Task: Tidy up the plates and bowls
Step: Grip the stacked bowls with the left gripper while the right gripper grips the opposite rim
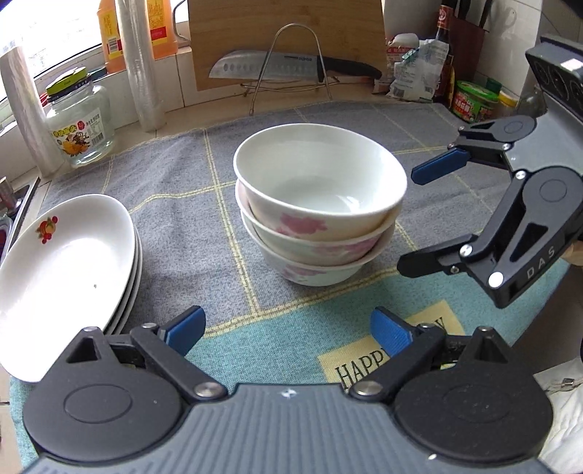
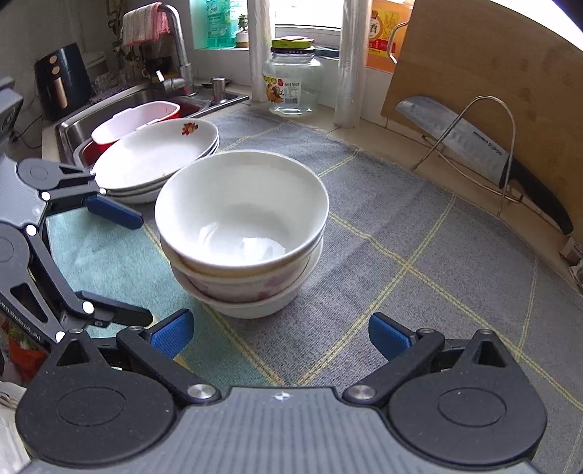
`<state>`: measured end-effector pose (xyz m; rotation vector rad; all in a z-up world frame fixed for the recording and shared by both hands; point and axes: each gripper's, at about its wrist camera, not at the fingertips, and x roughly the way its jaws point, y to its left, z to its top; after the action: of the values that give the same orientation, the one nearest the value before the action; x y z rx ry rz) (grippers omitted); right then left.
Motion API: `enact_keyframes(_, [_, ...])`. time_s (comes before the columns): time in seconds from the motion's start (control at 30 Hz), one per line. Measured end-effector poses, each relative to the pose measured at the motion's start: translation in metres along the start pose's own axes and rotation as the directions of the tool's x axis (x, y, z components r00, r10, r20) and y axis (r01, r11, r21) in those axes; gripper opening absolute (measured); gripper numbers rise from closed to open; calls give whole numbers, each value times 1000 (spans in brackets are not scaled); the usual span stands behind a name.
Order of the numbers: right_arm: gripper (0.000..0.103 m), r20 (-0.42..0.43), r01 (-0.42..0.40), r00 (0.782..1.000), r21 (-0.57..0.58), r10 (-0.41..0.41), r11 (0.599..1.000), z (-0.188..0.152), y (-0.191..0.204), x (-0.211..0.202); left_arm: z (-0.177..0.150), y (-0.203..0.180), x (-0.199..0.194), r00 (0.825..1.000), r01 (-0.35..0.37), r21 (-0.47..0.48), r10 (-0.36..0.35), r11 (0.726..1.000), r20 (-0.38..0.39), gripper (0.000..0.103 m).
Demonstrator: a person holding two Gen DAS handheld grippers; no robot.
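Three white bowls with pink flowers [image 1: 317, 204] stand nested in a slightly crooked stack on the grey checked cloth [image 1: 175, 189]. To their left lies a stack of white plates [image 1: 62, 277], the top one with a fruit print. My left gripper [image 1: 289, 331] hangs open in front of the bowls, with nothing between its blue pads. My right gripper [image 1: 408, 218] stands open just right of the bowl stack, apart from it. In the right wrist view the bowls [image 2: 240, 226] sit ahead of the open right gripper [image 2: 280, 333], the plates [image 2: 156, 153] behind, and the left gripper [image 2: 144, 269] at the left.
A knife [image 1: 277, 67] rests on a wire rack against a wooden cutting board [image 1: 288, 32] at the back. A glass jar [image 1: 80, 120], wrap rolls and bottles line the window side. A sink [image 2: 145, 98] with a pink tub lies beyond the plates. Jars and packets [image 1: 470, 102] crowd the back right.
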<state>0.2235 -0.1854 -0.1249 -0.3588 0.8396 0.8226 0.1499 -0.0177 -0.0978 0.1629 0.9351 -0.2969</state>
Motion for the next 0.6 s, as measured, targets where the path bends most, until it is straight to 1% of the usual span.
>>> enact_keyframes(0.07, [103,-11,6,1000,-23,-6,1000,-5,-1,11,2,0,3,1000,-13,-4,13,1000,-17,97])
enact_keyframes(0.13, [103,-28,-10,1000,-43,8,999,-9,-3,21,4,0,5,999,-15,11,15,1000,-37,97])
enact_keyframes(0.27, [103,-34,-11,999,-70,8,997,-13,-3,32,6,0,10,998,-19,107,25,994,-59,97])
enact_keyframes(0.37, [103,-33,-9,999,-80,6,997,-14,-2,35,10,4,16,997,17,155,-5,988,-74,97])
enact_keyframes(0.43, [103,-32,-10,999,-65,8,998,-14,-4,38,12,7,19,996,55,205,-40,977,-78,97])
enact_keyframes(0.5, [103,-28,-1,1000,-62,-1,998,-14,-3,39,14,11,21,995,86,258,-69,962,-76,97])
enact_keyframes(0.6, [103,-26,8,1000,-48,-9,999,-14,-2,39,17,22,27,985,165,331,-140,929,-97,97])
